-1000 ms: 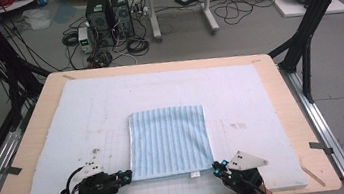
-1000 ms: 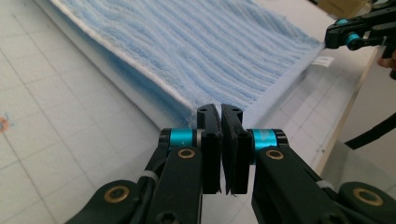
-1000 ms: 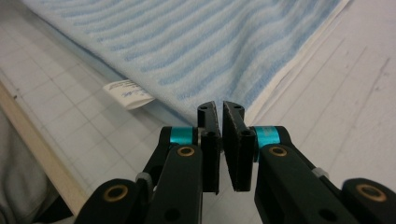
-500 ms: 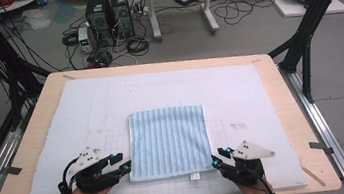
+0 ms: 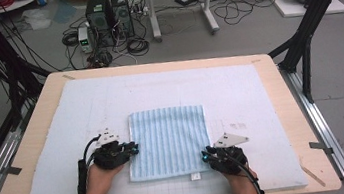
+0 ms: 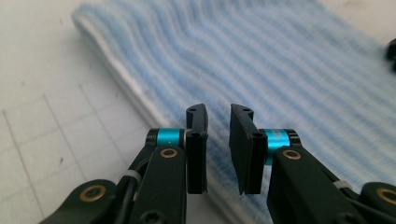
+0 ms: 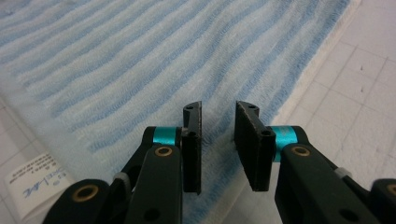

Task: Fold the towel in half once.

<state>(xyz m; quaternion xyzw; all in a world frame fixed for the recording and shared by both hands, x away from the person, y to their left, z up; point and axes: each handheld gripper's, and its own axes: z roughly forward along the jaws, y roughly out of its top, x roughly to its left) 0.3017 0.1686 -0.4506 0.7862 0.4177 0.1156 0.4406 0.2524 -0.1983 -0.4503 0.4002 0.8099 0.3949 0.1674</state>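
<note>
Tongs parted narrowly on both sides, jaws just closing in again, nothing clamped; left tongs (image 5: 135,148) over the left edge of the striped towel (image 5: 169,140), right tongs (image 5: 205,155) at its near right corner; shifted off the near hem since a second ago; towel folded flat mid-bench (image 5: 37,120), likely side grips for another fold.
</note>
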